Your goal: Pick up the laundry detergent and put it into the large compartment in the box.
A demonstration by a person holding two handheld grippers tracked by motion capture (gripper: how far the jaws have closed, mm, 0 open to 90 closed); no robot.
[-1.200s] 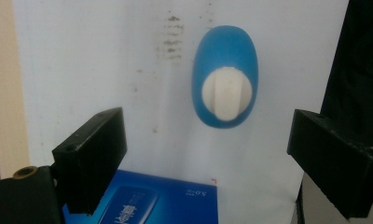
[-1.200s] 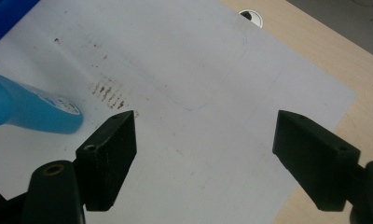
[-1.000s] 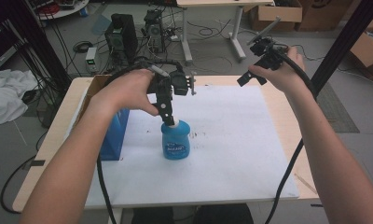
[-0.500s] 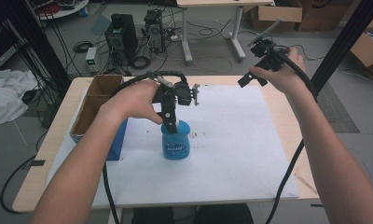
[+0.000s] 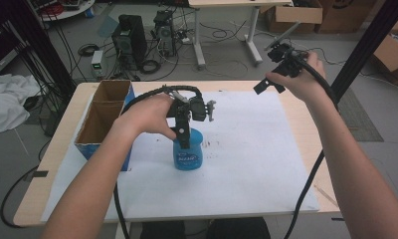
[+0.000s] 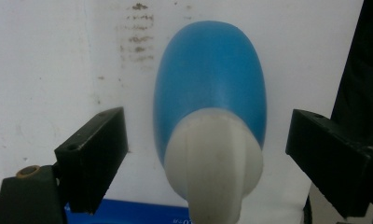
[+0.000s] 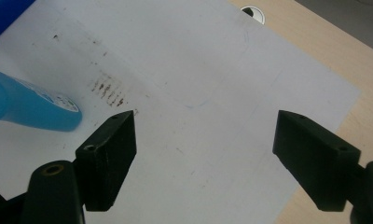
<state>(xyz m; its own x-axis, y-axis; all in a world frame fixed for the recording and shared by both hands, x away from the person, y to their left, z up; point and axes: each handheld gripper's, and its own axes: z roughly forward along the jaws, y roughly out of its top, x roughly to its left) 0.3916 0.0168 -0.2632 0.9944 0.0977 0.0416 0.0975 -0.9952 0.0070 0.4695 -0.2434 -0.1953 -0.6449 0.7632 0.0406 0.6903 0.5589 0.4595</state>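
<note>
Left gripper fingers spread wide astride the blue bottle's white cap, not touching.

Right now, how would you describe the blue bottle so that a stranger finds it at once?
Look at the white sheet covering the table. Near its middle, right of the cardboard box, stands the blue bottle, under the left hand-held gripper. It is the sheet's one upright blue container, with a white cap.
</note>
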